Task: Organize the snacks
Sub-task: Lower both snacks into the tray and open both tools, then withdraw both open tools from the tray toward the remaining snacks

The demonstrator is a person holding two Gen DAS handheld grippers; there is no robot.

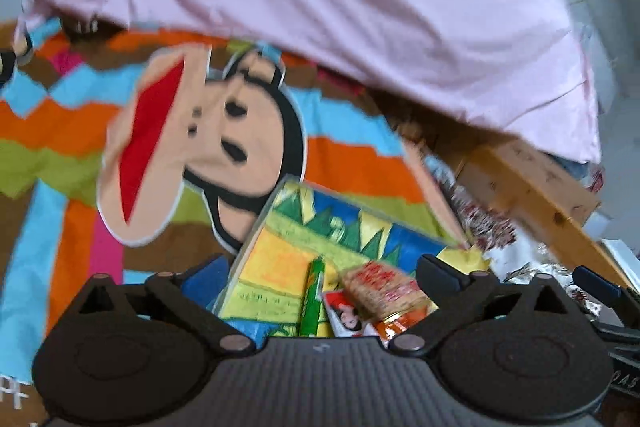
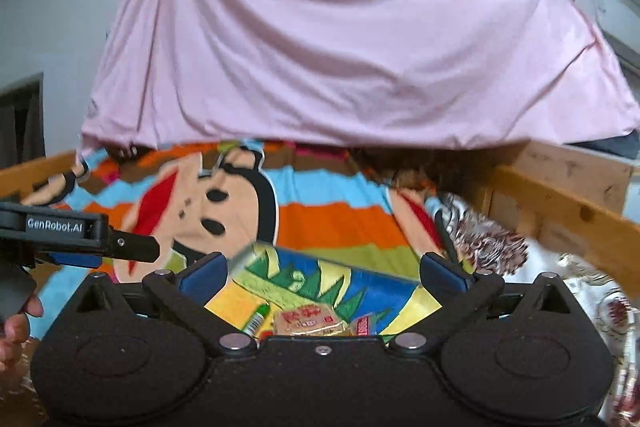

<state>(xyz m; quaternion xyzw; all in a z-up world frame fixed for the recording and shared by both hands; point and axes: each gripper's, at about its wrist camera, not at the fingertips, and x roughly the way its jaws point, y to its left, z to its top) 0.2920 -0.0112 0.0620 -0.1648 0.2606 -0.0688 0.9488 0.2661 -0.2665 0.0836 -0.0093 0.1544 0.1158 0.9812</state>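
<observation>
Lying flat — green tube (image 1: 313, 297), long axis pointing away from camera

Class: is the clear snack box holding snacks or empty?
Holding snacks: the clear snack box contains a green stick pack and a wrapped biscuit pack.

A shallow clear-walled tray (image 1: 280, 267) with a printed yellow, green and blue floor lies on the striped cartoon bedspread, tilted in both views. Inside it, at the near end, snacks sit close together: a slim green stick packet (image 1: 312, 301) lying lengthwise, a beige wrapped biscuit pack with red lettering (image 1: 384, 287) beside it, and a red-and-white sachet (image 1: 348, 319) partly under the biscuit pack. Print blurred, unreadable.
</observation>
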